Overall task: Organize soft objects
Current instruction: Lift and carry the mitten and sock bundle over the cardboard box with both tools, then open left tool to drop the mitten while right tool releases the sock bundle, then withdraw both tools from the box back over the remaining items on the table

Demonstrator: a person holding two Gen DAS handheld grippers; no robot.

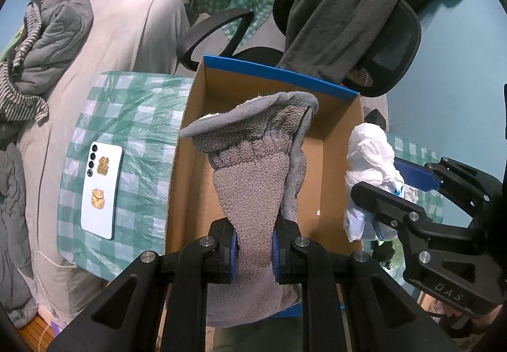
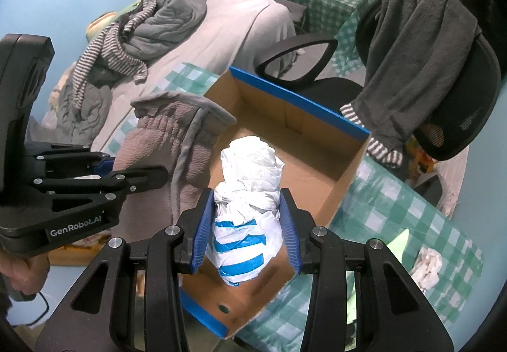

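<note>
My left gripper (image 1: 255,249) is shut on a grey fleece slipper (image 1: 253,161) and holds it over the open cardboard box (image 1: 336,111) with a blue rim. The slipper also shows in the right wrist view (image 2: 177,146), at the box's left side. My right gripper (image 2: 247,225) is shut on a knotted white and blue plastic bag (image 2: 247,193), held above the near end of the box (image 2: 317,168). The bag shows in the left wrist view (image 1: 370,177) just right of the box. The box interior looks bare.
A white phone (image 1: 101,190) lies on the green checked cloth (image 1: 136,117) left of the box. A black office chair (image 1: 389,44) draped with a dark grey towel (image 1: 336,12) stands behind it. Bedding and clothes (image 2: 152,25) lie on the bed. Crumpled white paper (image 2: 427,266) lies at right.
</note>
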